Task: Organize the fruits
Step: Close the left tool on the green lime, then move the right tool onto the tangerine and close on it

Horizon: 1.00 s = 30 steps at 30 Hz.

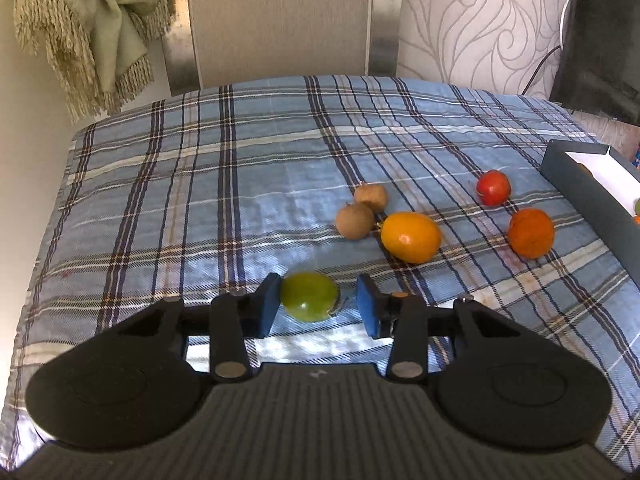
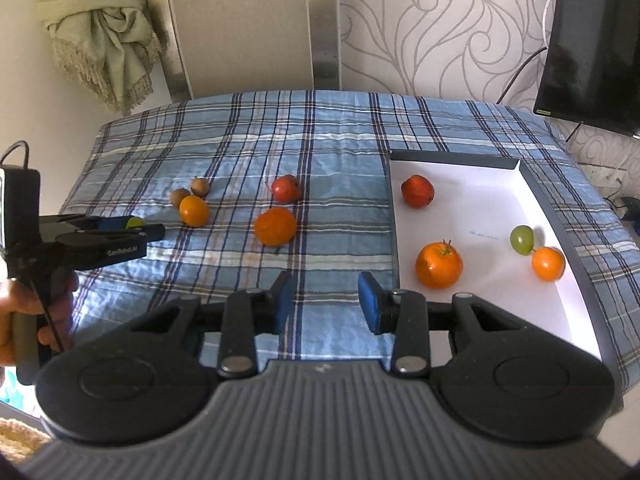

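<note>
A green fruit (image 1: 310, 296) lies on the plaid cloth between the pads of my left gripper (image 1: 320, 304). The left pad touches it and a gap shows at the right pad. Beyond it lie two brown fruits (image 1: 355, 220), a yellow-orange fruit (image 1: 411, 237), a red fruit (image 1: 493, 187) and an orange (image 1: 531, 233). My right gripper (image 2: 326, 300) stands open and empty over the cloth, just left of the white tray (image 2: 480, 200). The tray holds a red fruit (image 2: 417, 191), two oranges (image 2: 439, 265) and a green fruit (image 2: 522, 240).
A dark screen (image 2: 592, 40) hangs at the back right with a cable beside it. A fringed green cloth (image 2: 104, 32) hangs at the back left. A hand (image 2: 24, 312) holds the left gripper's handle at the table's left side. The tray has dark raised walls (image 1: 576, 184).
</note>
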### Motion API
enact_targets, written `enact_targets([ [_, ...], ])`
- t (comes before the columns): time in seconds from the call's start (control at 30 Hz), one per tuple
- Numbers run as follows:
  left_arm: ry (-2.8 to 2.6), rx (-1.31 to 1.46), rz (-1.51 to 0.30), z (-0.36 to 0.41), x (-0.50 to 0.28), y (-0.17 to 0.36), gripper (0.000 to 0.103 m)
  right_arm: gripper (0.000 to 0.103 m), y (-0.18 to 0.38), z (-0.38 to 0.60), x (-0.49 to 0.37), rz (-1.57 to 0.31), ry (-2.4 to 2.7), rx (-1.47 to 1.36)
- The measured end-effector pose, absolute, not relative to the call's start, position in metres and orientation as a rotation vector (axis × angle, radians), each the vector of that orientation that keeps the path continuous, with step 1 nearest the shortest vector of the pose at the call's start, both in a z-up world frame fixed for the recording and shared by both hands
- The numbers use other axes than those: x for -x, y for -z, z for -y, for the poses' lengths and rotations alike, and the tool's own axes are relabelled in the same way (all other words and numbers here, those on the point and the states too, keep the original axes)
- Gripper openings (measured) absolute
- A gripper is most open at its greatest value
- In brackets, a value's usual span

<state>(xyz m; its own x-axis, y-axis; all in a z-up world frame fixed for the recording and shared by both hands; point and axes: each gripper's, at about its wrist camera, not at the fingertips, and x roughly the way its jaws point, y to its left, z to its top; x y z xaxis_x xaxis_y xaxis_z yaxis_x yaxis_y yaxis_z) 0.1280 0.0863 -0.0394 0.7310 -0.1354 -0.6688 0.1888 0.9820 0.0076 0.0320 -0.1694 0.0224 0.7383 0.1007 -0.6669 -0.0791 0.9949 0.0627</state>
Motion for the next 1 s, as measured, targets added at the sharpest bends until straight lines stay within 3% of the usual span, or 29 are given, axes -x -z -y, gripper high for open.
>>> enact_targets([
  [0.1, 0.177, -0.086, -0.722, -0.085, -0.124, 0.039, 0.043, 0.039, -0.018, 0.164, -0.039, -0.734, -0.118, -0.021],
  [0.17, 0.176, -0.097, -0.718, -0.085, -0.122, 0.039, 0.035, 0.039, -0.014, 0.159, -0.046, -0.738, -0.131, -0.015],
  [0.6, 0.232, -0.073, -0.722, -0.084, -0.088, 0.024, 0.034, 0.039, 0.006, 0.131, -0.085, -0.754, -0.170, 0.004],
  [0.7, 0.238, -0.072, -0.718, -0.083, -0.082, 0.019, 0.034, 0.057, 0.008, 0.129, -0.091, -0.754, -0.152, -0.001],
  [1.0, 0.206, -0.067, -0.719, -0.095, -0.073, 0.012, 0.034, 0.058, 0.015, 0.118, -0.109, -0.743, -0.126, 0.001],
])
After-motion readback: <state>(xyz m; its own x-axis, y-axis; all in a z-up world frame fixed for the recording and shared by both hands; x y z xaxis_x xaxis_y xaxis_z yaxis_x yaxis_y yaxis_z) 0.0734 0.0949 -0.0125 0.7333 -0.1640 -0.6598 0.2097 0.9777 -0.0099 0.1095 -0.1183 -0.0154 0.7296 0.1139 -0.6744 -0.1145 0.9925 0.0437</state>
